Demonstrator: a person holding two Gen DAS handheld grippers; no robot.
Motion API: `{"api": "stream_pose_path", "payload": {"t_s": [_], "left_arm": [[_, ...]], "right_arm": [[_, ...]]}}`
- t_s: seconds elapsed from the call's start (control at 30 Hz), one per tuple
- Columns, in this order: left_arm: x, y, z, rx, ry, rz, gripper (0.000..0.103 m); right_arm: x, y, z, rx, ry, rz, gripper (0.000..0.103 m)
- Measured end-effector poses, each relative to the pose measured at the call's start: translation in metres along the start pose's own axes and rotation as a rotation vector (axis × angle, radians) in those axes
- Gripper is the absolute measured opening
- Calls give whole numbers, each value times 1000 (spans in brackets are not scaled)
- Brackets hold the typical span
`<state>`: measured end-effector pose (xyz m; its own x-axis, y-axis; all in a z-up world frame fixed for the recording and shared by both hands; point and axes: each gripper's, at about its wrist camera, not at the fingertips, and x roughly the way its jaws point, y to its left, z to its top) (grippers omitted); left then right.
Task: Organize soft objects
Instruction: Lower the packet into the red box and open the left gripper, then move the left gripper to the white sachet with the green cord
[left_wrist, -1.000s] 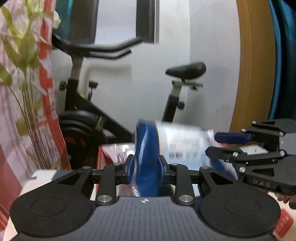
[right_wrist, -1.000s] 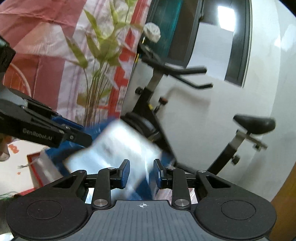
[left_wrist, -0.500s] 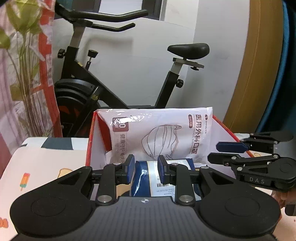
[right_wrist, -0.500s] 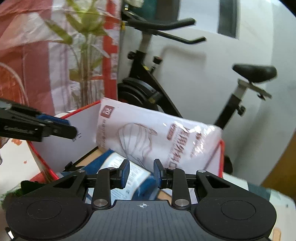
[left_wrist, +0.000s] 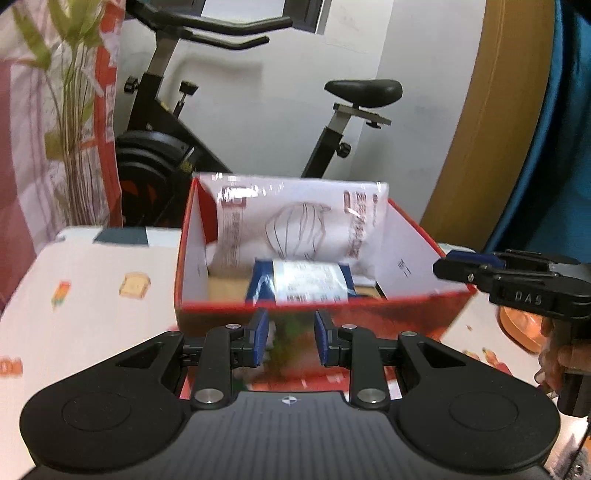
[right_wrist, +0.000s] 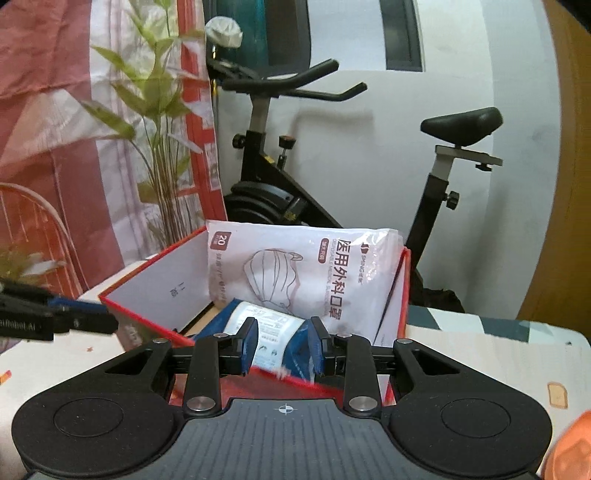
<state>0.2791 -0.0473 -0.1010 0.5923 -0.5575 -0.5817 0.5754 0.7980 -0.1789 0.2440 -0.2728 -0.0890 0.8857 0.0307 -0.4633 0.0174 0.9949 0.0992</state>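
- A red box with white inner walls stands on a worktop covered by a pale cloth printed with small food pictures; the same red box shows in the right wrist view.
- Inside the box, a white mask packet leans upright against the far wall, its line drawing of a face mask and its printed characters facing the cameras; the right wrist view shows the mask packet most sharply.
- A blue pack with a white label lies on the box floor, just in front of the mask packet; in the right wrist view the blue pack appears tilted.
- The left gripper hangs outside the box's near wall, its blue-padded jaws apart with nothing between them.
- The right gripper hovers at the box's near edge, jaws likewise parted and holding nothing; the blue pack is seen beyond the gap.
- Each gripper shows at the edge of the other's view: the right gripper beside the box's right corner, the left gripper, blurred, by its left.
- An exercise bike and a leafy plant stand behind the worktop.
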Motion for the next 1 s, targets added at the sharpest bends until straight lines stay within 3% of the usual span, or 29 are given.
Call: {"api": "stream_pose_path", "payload": {"t_s": [0.13,0.33,0.53,0.63,1.0], "left_arm": [[-7,-2,-21,-41,33,-14,29],[-7,-4,-54,-109,83,-22,29],[-19,-6,-84,-126,87,-2,29],[-26,-4,-98,-149,72,17,29],[-24,-6,-111,-189,81,13,29]], "right_arm": [[-14,4,-18,36,5,15,28],[-19,12,-61,106,81,30,28],[-25,17,-101,123,145,12,28],[-30,22,-118,126,157,31,33],[-26,34,-143,130,208,68,38]]}}
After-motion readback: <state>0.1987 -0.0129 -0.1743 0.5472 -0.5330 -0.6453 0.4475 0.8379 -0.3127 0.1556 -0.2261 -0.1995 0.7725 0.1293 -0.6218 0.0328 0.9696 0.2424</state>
